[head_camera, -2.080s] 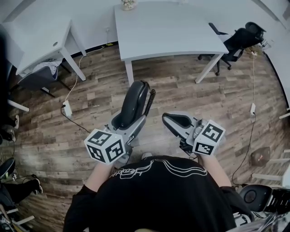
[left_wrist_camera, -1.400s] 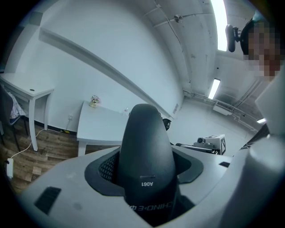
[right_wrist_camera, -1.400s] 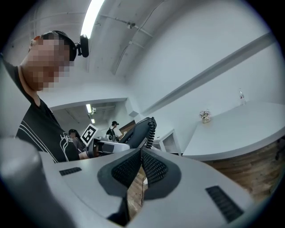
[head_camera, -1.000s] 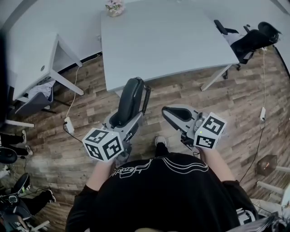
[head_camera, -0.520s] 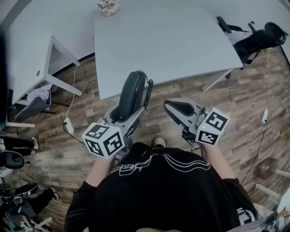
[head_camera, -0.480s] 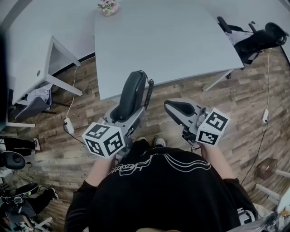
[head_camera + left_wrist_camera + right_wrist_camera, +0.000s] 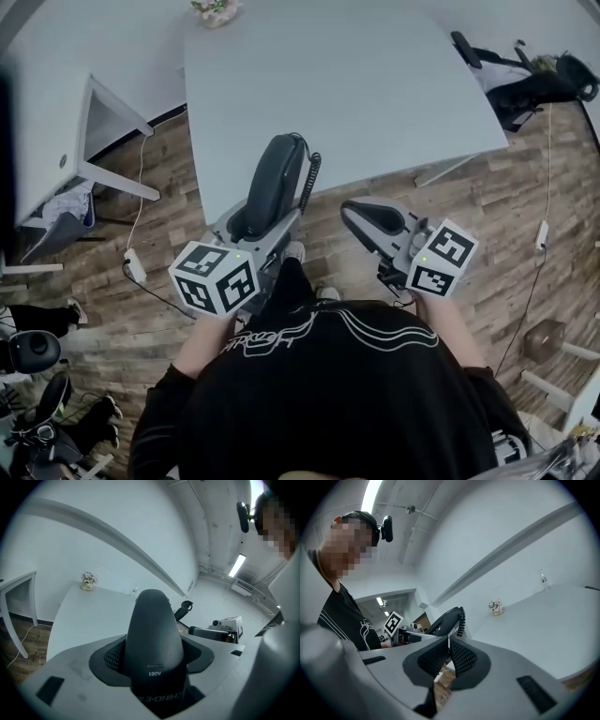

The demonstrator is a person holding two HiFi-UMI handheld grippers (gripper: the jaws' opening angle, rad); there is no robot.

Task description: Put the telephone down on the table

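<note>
A black telephone handset (image 7: 272, 183) with a coiled cord (image 7: 310, 182) stands tilted in my left gripper (image 7: 251, 228), which is shut on its lower half. The handset's upper end reaches over the front edge of the white table (image 7: 347, 84). In the left gripper view the handset (image 7: 152, 644) fills the space between the jaws, with the table (image 7: 84, 616) beyond it. To the right, my right gripper (image 7: 367, 217) hangs over the wooden floor just short of the table edge. Its pads (image 7: 457, 656) meet with nothing between them, and the handset (image 7: 445, 617) shows to its left.
A small flower pot (image 7: 211, 9) stands at the table's far side. A second white table (image 7: 47, 112) is on the left and a black office chair (image 7: 534, 80) at the upper right. A power strip (image 7: 134, 270) and cables lie on the floor.
The person has stepped toward the table, so both grippers are nearer to it. The handset's top has gone from over the floor to over the table edge. Both grips look unchanged.
</note>
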